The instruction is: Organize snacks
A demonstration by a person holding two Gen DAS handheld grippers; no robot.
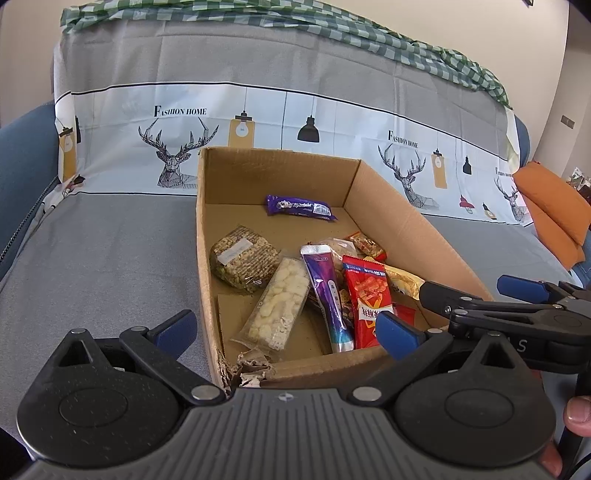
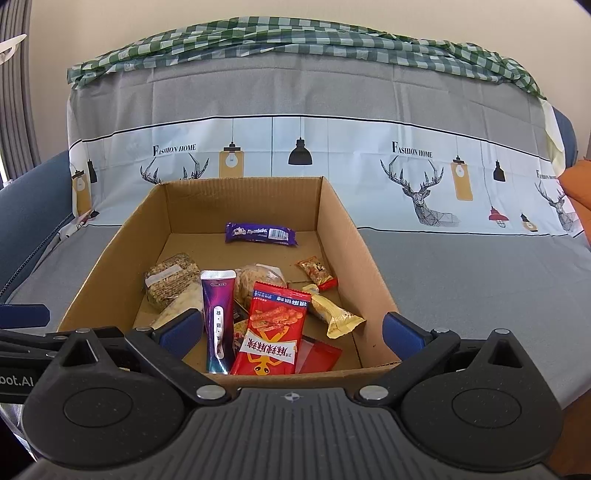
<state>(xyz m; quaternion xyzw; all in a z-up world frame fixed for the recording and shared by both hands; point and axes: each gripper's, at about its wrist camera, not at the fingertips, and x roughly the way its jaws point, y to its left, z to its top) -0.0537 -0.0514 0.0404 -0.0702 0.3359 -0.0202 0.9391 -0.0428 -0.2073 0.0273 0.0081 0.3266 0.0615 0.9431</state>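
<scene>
An open cardboard box (image 1: 391,206) (image 2: 347,236) stands on the covered sofa and holds several snacks: a purple bar (image 1: 301,207) (image 2: 261,233), a brown oat block (image 1: 242,258) (image 2: 170,278), a clear pack of white puffs (image 1: 279,304), a purple tube pack (image 1: 327,295) (image 2: 218,317), a red snack pack (image 1: 369,299) (image 2: 273,328) and a yellow wrapper (image 2: 332,314). My left gripper (image 1: 288,330) is open and empty at the box's near edge. My right gripper (image 2: 291,330) is open and empty over the box's near edge; it also shows in the left wrist view (image 1: 513,291).
A grey printed cover (image 1: 110,258) (image 2: 461,277) drapes the sofa seat and back. A green checked cloth (image 1: 332,26) (image 2: 295,40) lies along the backrest top. An orange cushion (image 1: 554,206) sits at the far right. The box's near left corner is torn (image 1: 243,369).
</scene>
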